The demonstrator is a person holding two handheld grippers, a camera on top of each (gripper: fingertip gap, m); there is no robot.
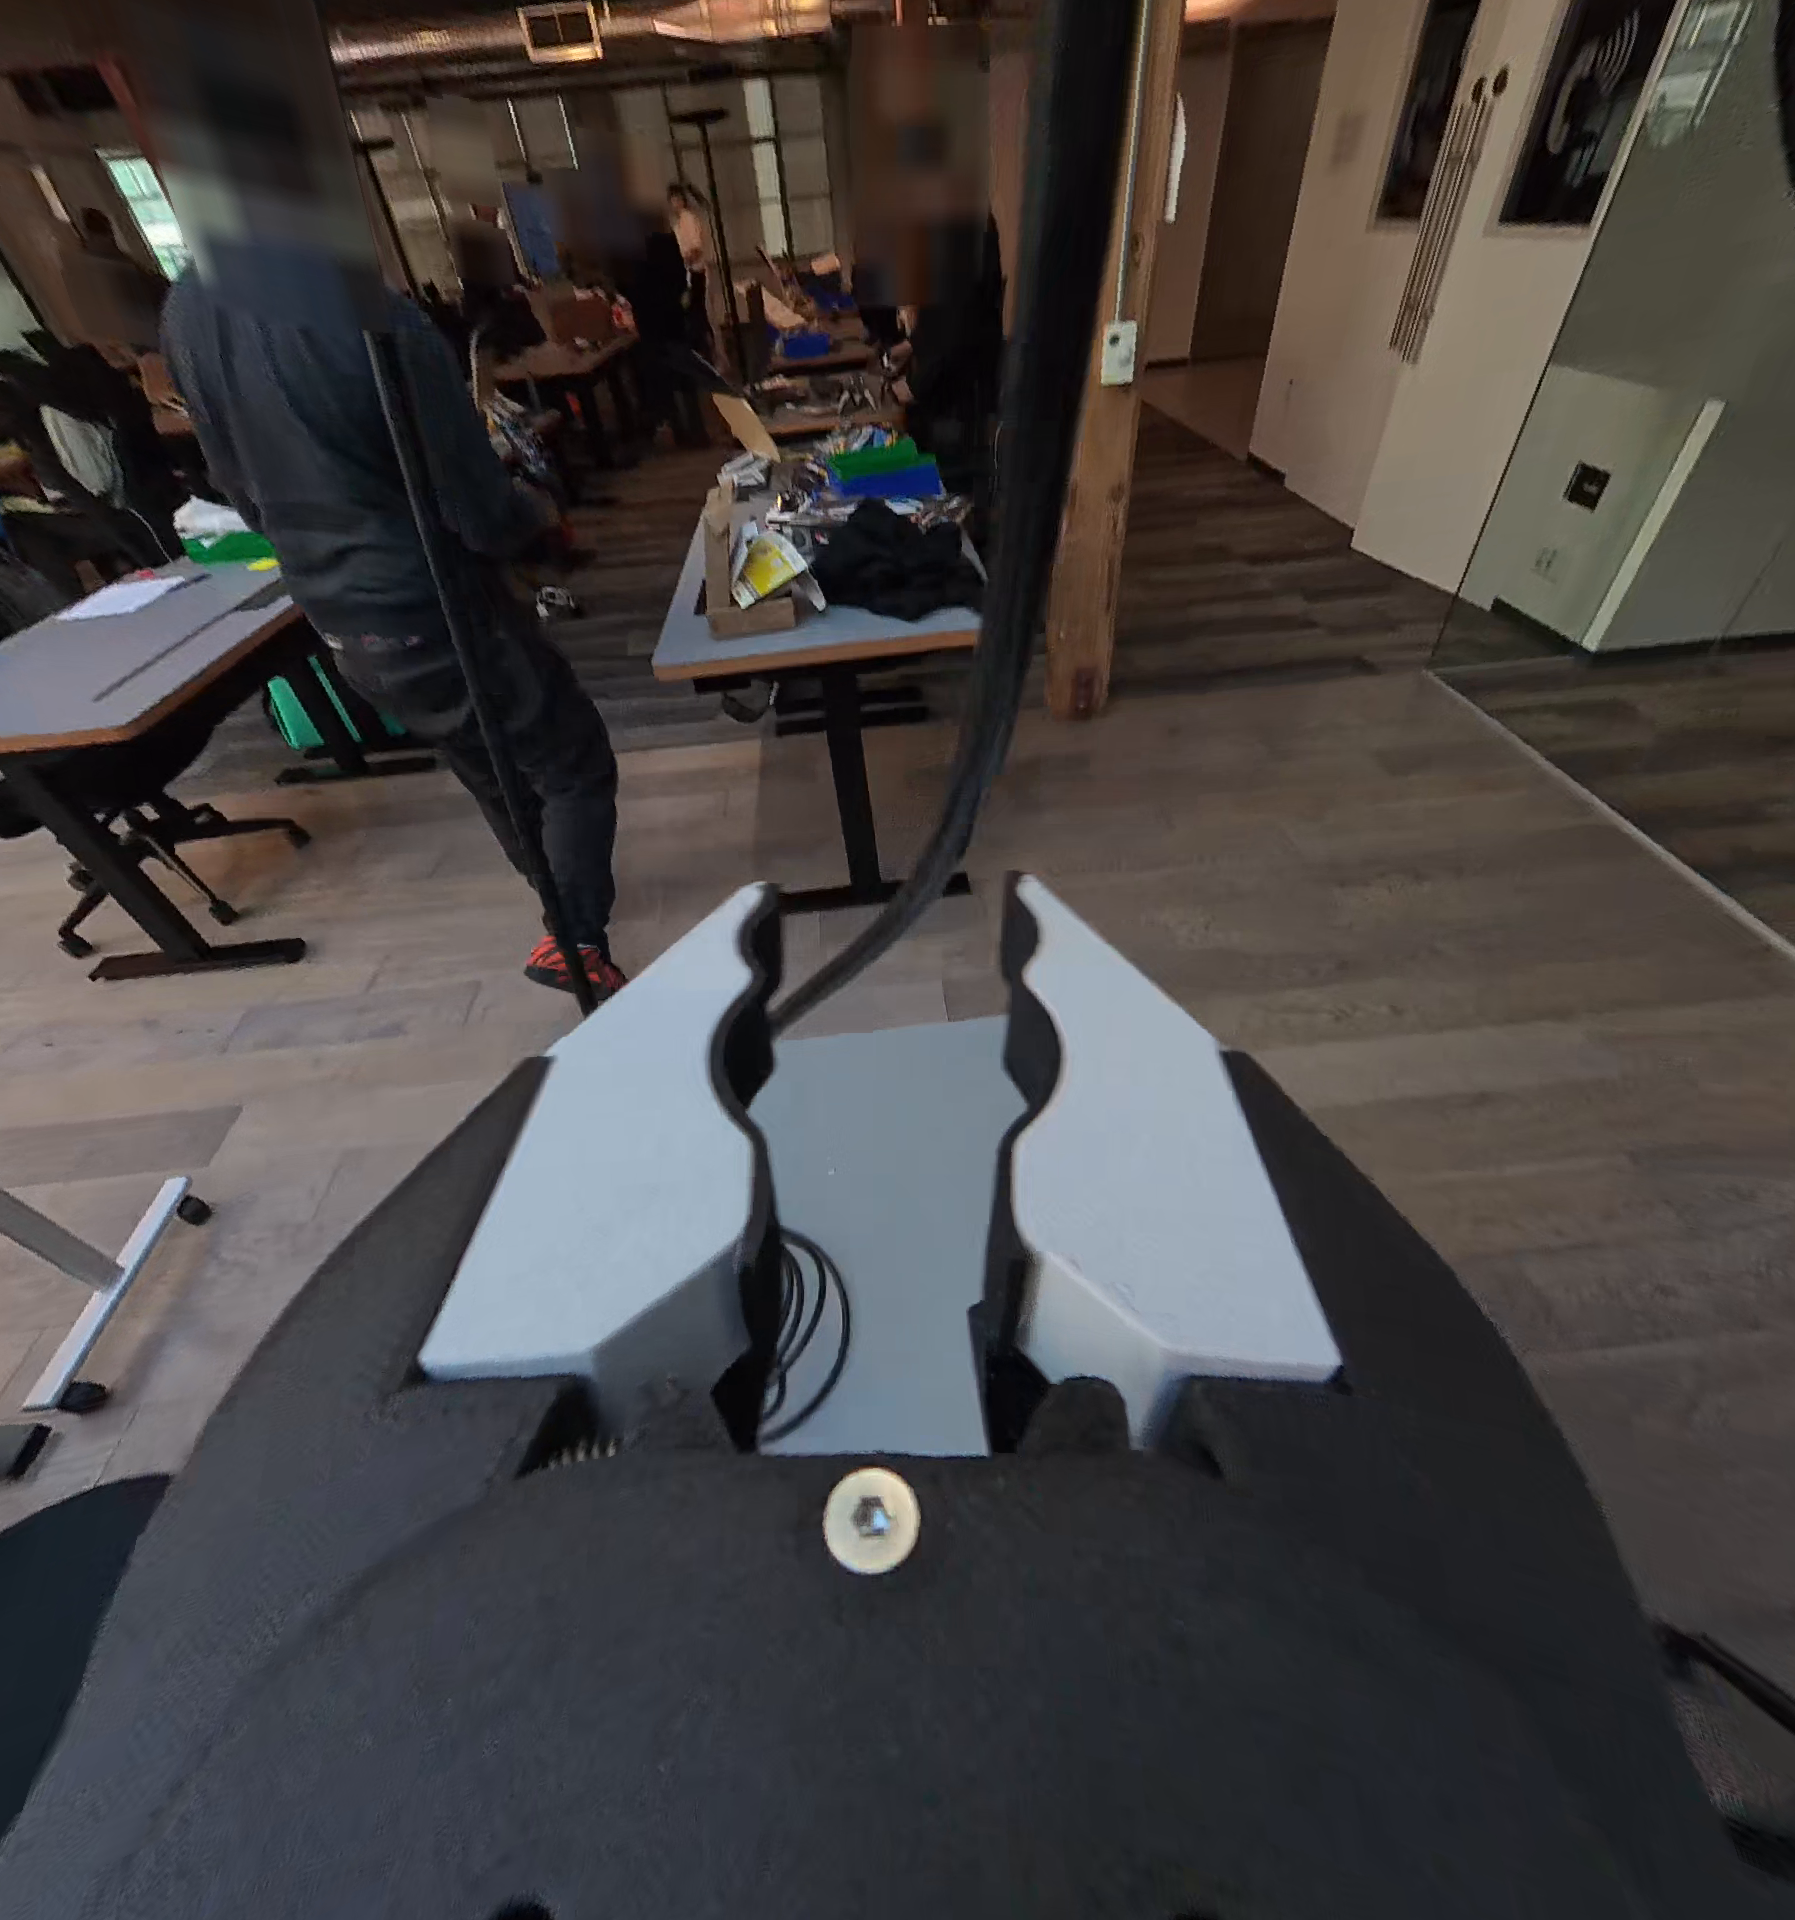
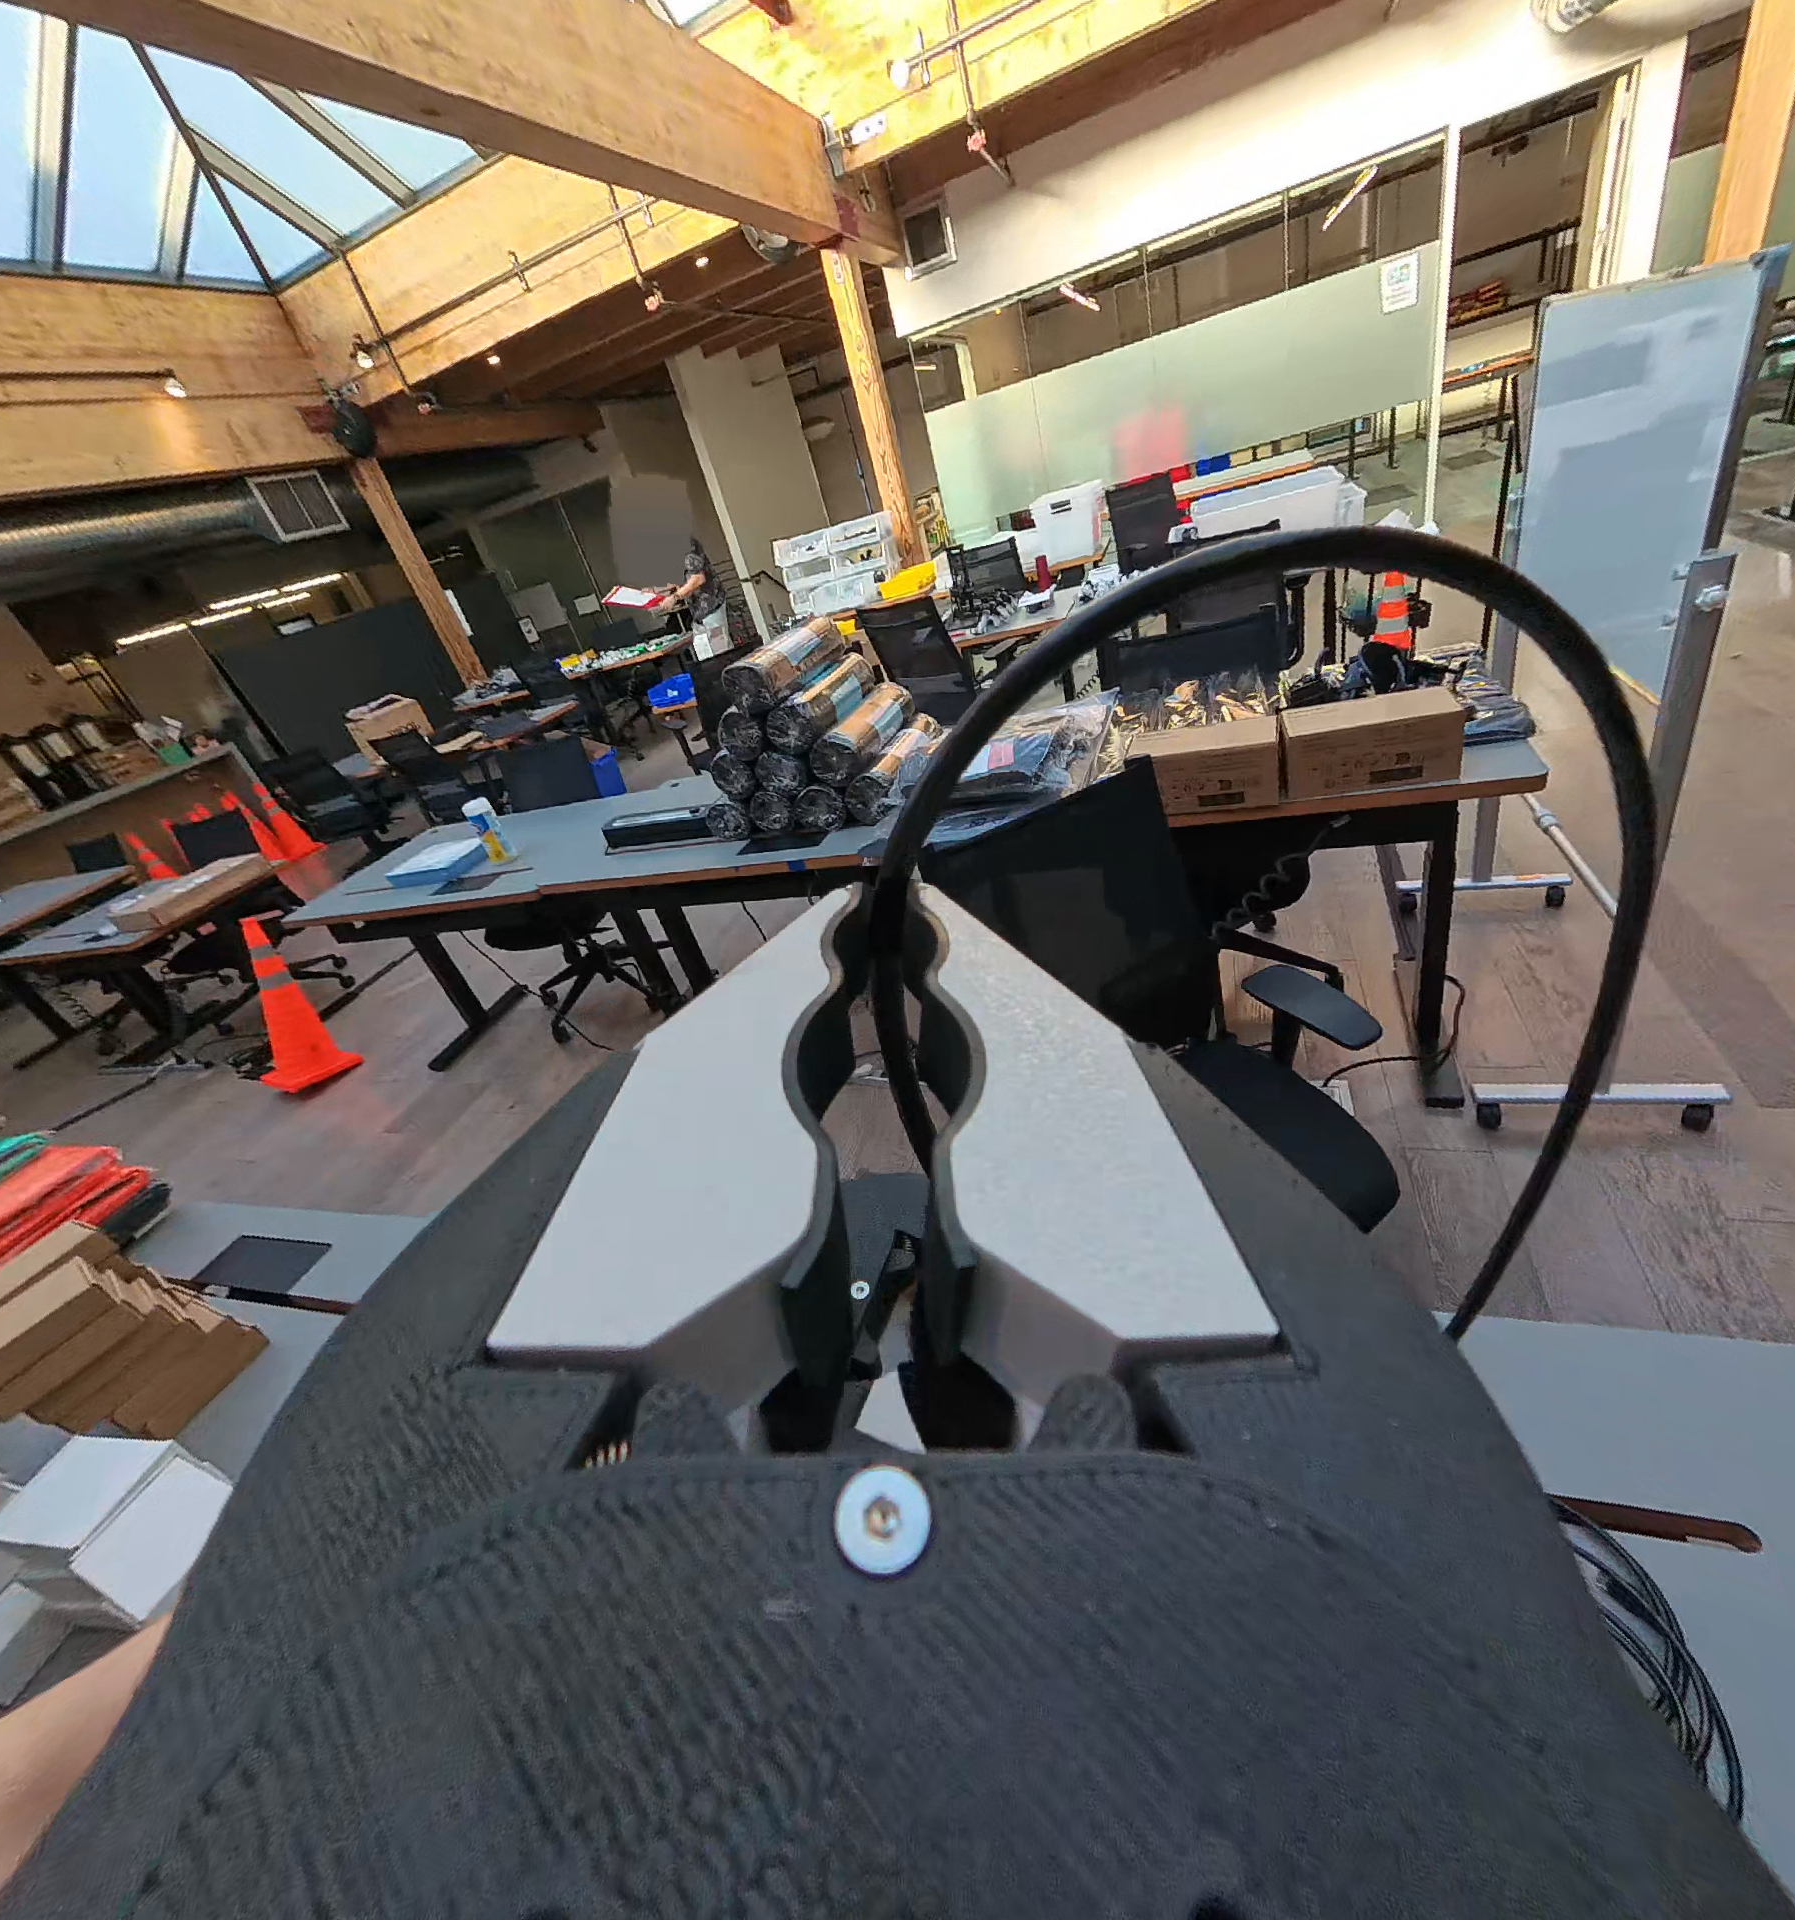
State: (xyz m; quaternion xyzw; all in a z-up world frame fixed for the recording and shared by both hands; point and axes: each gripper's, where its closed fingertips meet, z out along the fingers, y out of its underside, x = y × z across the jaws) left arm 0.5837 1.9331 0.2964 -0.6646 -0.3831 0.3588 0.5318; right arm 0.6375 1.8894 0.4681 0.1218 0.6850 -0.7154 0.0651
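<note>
My right gripper is shut on a thick black cable. From the jaws the cable arches up and to the right, then drops to the grey tabletop. My left gripper is open and holds nothing. The same kind of black cable hangs from above and ends between its fingertips, close to the left finger; whether it touches is unclear. Under that gripper lies a grey table surface with a coil of thin black wire.
A person in dark clothes stands ahead on the left between grey desks. A wooden post and a glass wall are on the right. An office chair, an orange cone, stacked cardboard boxes and a whiteboard surround the right gripper. There is about 20 centimeters between the tips of the two grippers.
</note>
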